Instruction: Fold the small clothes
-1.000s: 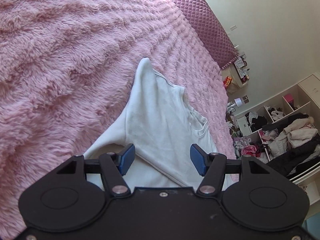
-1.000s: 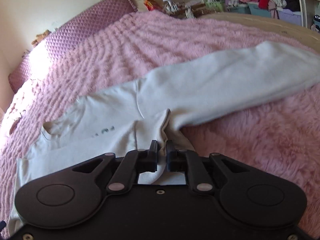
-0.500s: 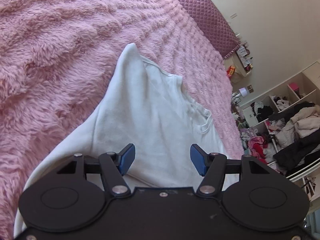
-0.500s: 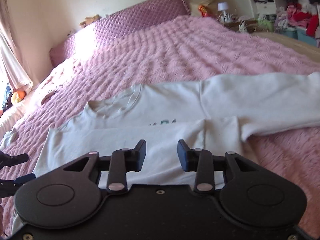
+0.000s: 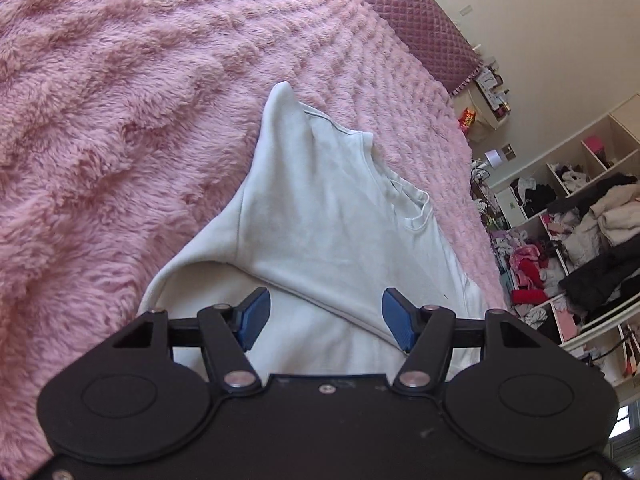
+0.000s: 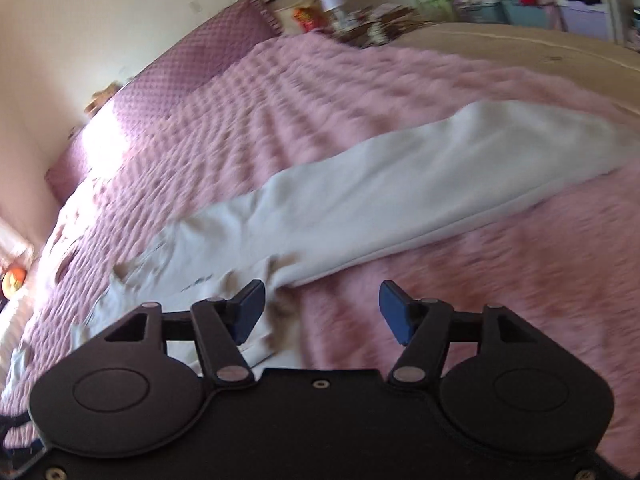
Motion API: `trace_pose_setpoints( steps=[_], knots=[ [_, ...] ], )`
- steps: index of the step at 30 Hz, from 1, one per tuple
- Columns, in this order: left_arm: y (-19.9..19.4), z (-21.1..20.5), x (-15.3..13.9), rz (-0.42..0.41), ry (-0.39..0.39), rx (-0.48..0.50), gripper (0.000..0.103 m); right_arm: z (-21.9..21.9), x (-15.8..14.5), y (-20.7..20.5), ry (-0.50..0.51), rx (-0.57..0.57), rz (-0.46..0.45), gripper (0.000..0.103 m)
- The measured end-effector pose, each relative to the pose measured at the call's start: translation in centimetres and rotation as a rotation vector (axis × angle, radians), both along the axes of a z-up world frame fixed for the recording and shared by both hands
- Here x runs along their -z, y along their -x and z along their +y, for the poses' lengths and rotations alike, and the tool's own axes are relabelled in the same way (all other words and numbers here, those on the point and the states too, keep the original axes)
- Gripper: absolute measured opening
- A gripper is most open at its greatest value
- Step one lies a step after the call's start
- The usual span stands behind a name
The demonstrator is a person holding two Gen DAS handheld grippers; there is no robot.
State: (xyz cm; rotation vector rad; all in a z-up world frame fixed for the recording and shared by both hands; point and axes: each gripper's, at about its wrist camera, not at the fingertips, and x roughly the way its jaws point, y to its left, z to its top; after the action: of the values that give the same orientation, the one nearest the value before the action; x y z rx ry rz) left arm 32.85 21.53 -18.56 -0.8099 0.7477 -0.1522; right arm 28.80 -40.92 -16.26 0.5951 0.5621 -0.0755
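Currently mid-fold: white shirt [image 5: 328, 216] flat on pink blanket [image 5: 120, 120], one sleeve already laid over the body, its edge running just ahead of left gripper [image 5: 324, 314]. Left gripper spread wide, empty, hovering over that folded edge; likely parked there to check the fold or reach for the next hem.

Right gripper [image 6: 320, 310] also wide apart, nothing between the fingers. Other sleeve [image 6: 440, 176] stretched out ahead and to its right on the blanket, armpit crease just ahead of the left finger [image 6: 248, 308]. Probably lining up on that sleeve next; view motion-blurred, so contact with cloth unclear.

Versus 1 s ago: right gripper then clamped on a pinch of shirt near the armpit, half-open at 0.5 s, now fully open and swung toward the sleeve. Left gripper open throughout, view only shifted slightly over the shirt.
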Motion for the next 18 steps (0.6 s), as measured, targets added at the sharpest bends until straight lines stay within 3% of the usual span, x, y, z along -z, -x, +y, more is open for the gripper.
trace_pose_setpoints(
  steps=[4,9,15,18],
  knots=[
    [1.3,-1.3,-0.5,-0.002,-0.027,0.029,0.063,-8.9,1.4,2.1,-0.171,0.261,0.028,0.064],
    [1.1,-2.8,-0.5,0.034,-0.056,0.044,0.063,-14.4,4.3,2.4,-0.416,0.329,-0.010,0.064],
    [0.8,-3.7,-0.4,0.053,-0.082,0.044,0.063,-15.9,3.9,0.2,-0.354,0.438,-0.037,0.064],
    [0.7,-3.8,-0.1,0.083,-0.097,0.050,0.063,-17.5,4.5,-0.6,-0.379,0.494,-0.043,0.064]
  ],
)
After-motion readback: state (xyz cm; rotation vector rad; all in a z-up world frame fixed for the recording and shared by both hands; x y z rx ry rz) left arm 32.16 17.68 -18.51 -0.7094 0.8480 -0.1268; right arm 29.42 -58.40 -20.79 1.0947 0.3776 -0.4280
